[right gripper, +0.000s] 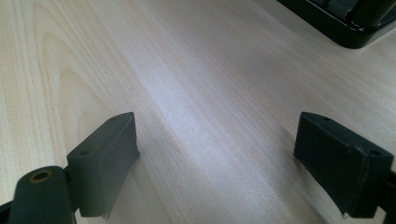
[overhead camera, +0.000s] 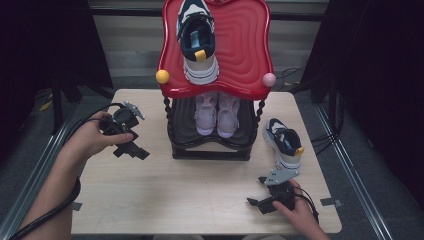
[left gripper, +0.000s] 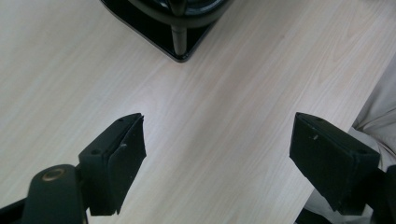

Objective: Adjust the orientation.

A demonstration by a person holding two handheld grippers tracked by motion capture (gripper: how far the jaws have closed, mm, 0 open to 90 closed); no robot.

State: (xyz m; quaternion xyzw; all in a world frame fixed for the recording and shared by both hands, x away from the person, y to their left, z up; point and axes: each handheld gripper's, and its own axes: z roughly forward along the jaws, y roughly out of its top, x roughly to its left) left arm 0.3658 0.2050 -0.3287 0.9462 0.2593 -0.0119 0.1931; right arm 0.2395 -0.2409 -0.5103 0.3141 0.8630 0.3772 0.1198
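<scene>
- One navy-and-white sneaker [overhead camera: 284, 142] stood on the table [overhead camera: 190, 200], at the right of the rack and just beyond the right gripper [overhead camera: 261, 192], apart from its jaws.
- Its match, a second navy-and-white sneaker [overhead camera: 197, 42], lay on the red top tray [overhead camera: 245, 55] of the shoe rack [overhead camera: 210, 150], toe pointing away.
- Two pale pink shoes [overhead camera: 216, 115] sat side by side on the black lower shelf, which made four shoes in all.
- Two round knobs marked the tray's front corners: one yellow ball [overhead camera: 162, 76] and one pink ball [overhead camera: 269, 79].
- The right gripper's jaws stood wide apart with bare wood between them; in the right gripper view a corner of the black rack base [right gripper: 343, 23] showed at the upper right.
- The left gripper [overhead camera: 134, 150], held in the left hand [overhead camera: 95, 136] at the rack's left, was likewise wide open and empty.
- The left gripper view showed a rack corner with a twisted post [left gripper: 179, 39], and pale cloth [left gripper: 378, 112] at the table's edge, which the high view did not make out.
- The high view alone gave the shoes and the tray.
</scene>
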